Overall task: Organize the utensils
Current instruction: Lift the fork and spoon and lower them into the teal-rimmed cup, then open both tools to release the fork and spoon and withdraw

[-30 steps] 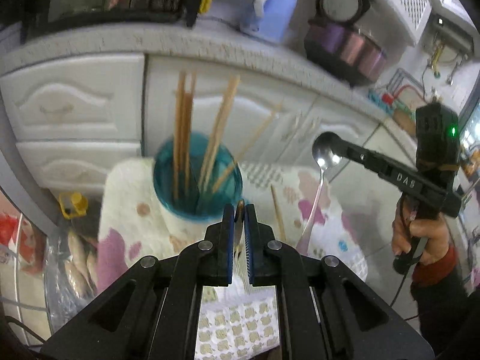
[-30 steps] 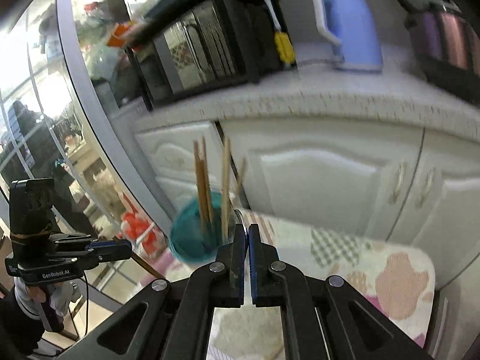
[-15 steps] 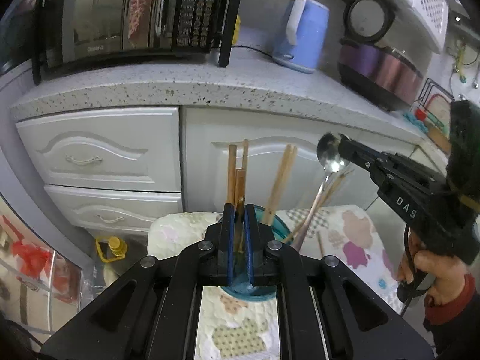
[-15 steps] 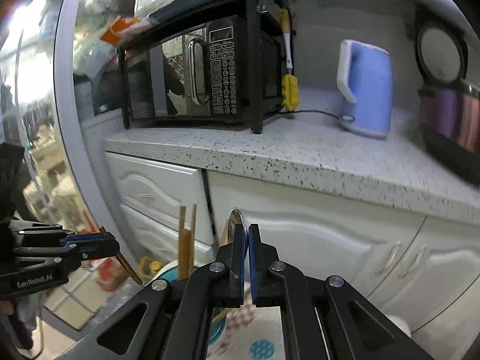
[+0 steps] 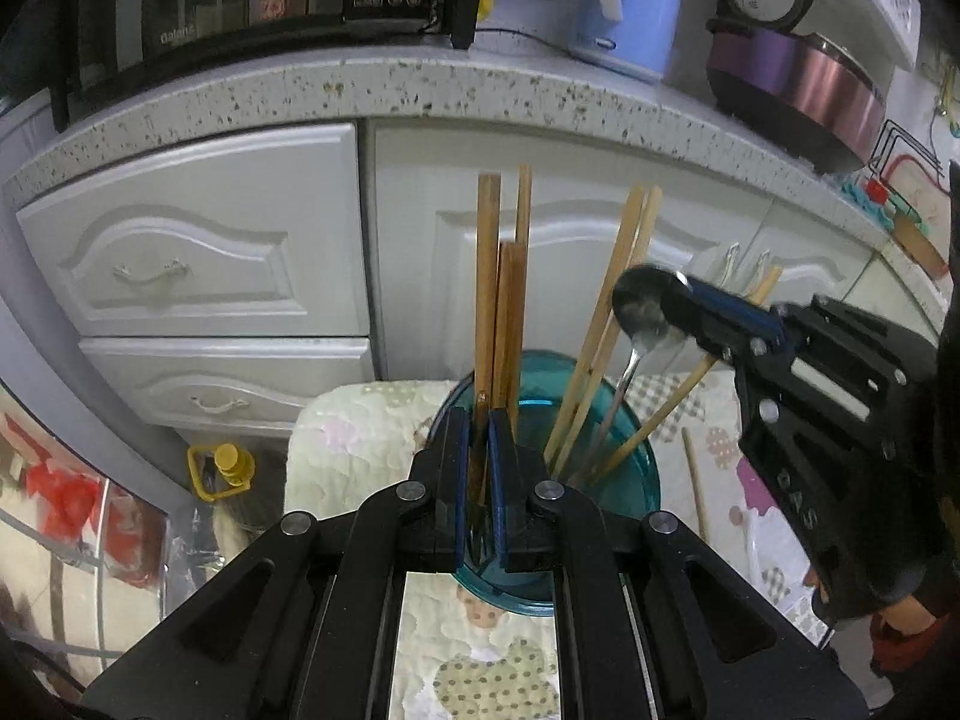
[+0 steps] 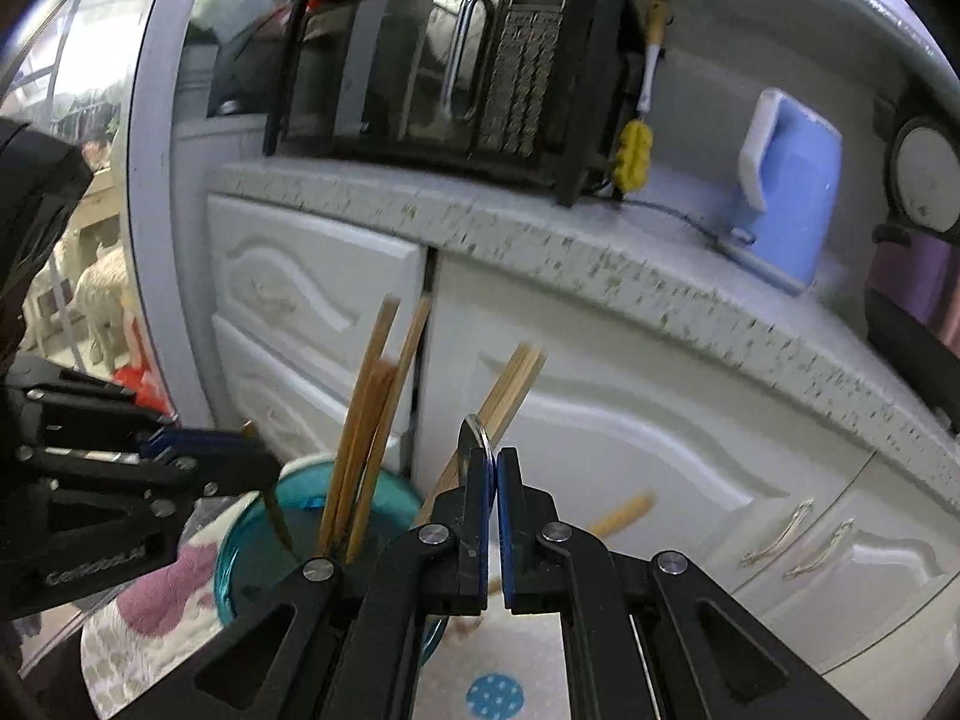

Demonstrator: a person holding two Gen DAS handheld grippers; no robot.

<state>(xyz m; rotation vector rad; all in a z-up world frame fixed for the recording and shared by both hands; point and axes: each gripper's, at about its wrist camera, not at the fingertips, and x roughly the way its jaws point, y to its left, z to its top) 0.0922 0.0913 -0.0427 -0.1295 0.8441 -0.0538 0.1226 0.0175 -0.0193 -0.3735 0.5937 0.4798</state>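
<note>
1. Left gripper: I hold its fingers clamped on a dark chopstick. The right wrist view shows its tip hanging just inside the cup rim.
2. Right gripper: its fingers are pinched on the spoon just under the bowl, so the bowl stands above the pads and the handle runs down into the cup.
3. Cup: a teal, see-through tumbler standing on a patterned cloth in front of white cabinets. It holds several wooden chopsticks, some upright, some leaning right.
4. One loose stick lies on the cloth right of the cup.
5. Handling, as I judge it: the chopstick is light, stiff and thin, so it may pivot in the pads; a hold nearer its middle would steady it. The spoon is smooth metal and probably slippery; the flat neck is the best hold.
6. The cup looks light and top-heavy with sticks, so a sideways knock could tip it.
7. Whether the spoon's handle touches the cup bottom I cannot tell; the glass blurs it.
</note>
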